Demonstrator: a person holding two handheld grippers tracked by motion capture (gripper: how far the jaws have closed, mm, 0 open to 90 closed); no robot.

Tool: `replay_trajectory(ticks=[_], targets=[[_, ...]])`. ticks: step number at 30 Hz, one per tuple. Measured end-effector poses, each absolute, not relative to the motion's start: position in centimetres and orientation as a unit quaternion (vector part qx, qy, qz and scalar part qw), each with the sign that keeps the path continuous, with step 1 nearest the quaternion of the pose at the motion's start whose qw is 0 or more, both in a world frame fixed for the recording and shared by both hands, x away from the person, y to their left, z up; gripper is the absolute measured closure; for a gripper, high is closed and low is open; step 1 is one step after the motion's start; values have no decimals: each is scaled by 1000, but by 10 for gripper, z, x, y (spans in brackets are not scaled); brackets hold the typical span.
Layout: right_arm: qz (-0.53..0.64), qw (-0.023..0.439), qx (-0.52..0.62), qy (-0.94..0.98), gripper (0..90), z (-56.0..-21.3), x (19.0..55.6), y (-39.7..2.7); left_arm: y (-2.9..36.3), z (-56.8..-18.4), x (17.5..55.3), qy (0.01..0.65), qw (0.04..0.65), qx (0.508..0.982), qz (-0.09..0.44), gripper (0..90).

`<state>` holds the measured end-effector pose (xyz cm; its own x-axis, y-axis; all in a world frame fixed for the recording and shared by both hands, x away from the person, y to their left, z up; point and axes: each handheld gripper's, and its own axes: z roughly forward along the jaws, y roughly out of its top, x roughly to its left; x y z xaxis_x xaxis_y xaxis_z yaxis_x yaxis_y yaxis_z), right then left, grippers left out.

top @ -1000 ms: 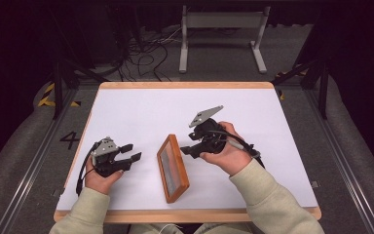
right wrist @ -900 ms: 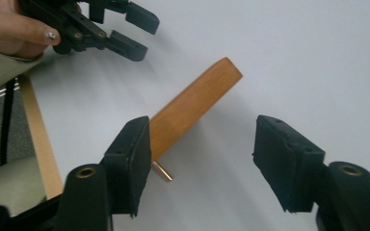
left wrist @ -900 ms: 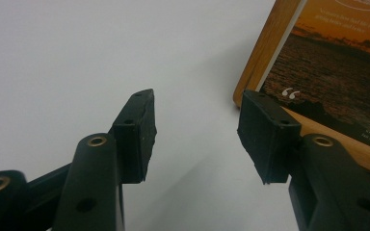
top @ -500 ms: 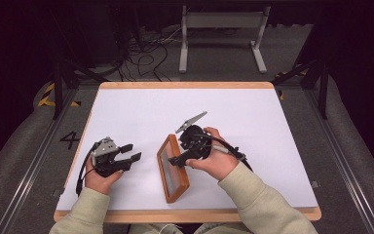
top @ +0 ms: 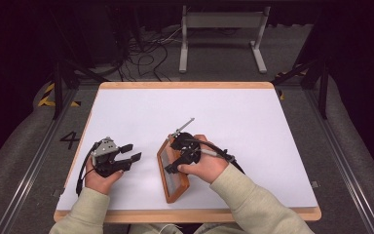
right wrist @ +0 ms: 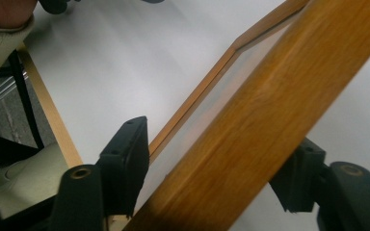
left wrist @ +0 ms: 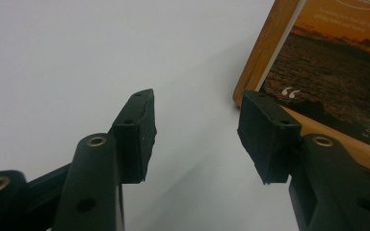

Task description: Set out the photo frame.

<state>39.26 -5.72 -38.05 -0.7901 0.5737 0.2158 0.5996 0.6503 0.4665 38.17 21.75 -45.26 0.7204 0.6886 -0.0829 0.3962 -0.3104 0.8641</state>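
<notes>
In the lower middle of the high view, a wooden picture frame (top: 171, 181) lies flat on the white table (top: 233, 117), its long sides running from the upper left toward the lower right of that spot. The right gripper (top: 174, 157) sits over the frame's upper part, held by the right hand (top: 205, 165), whose beige sleeve (top: 253, 200) enters from the bottom edge. In the right gripper view, the frame's broad wooden rail (right wrist: 250, 125) crosses the picture diagonally from lower left to upper right and passes between the two black jaws; the left pad (right wrist: 125, 166) stands just clear of the wood, with the glass and the white surface showing beside it, while the right pad (right wrist: 296, 180) is half hidden behind the rail. The jaws have just been closing with the rail between them, yet a gap remains on the left side, so they straddle the rail without clamping it. At the lower left of the high view, the left gripper (top: 126, 155) rests low over the table in the left hand (top: 100, 176), a little apart from the frame. In the left gripper view its jaws stand apart with bare white surface between them, and a corner of the frame with a sunset print (left wrist: 337, 62) lies at the upper right, just behind the right-hand pad (left wrist: 265, 139).
</notes>
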Motion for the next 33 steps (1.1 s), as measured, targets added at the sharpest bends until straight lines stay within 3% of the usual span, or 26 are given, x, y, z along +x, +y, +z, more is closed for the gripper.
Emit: replay_trajectory(ticks=[1,12,22,33], targets=[[-266,29,-326,-907,458,-380,392,-57,218,-453,382,340,477,796,154,483],[-257,24,-362,-896,540,-378,389,-56,217,-452,382,338,477,796,154,494],[-249,45,-385,-888,686,-373,396,-56,218,-452,381,340,480,794,151,497],[-258,8,-342,-904,708,-351,400,-67,219,-452,381,340,480,795,151,504]])
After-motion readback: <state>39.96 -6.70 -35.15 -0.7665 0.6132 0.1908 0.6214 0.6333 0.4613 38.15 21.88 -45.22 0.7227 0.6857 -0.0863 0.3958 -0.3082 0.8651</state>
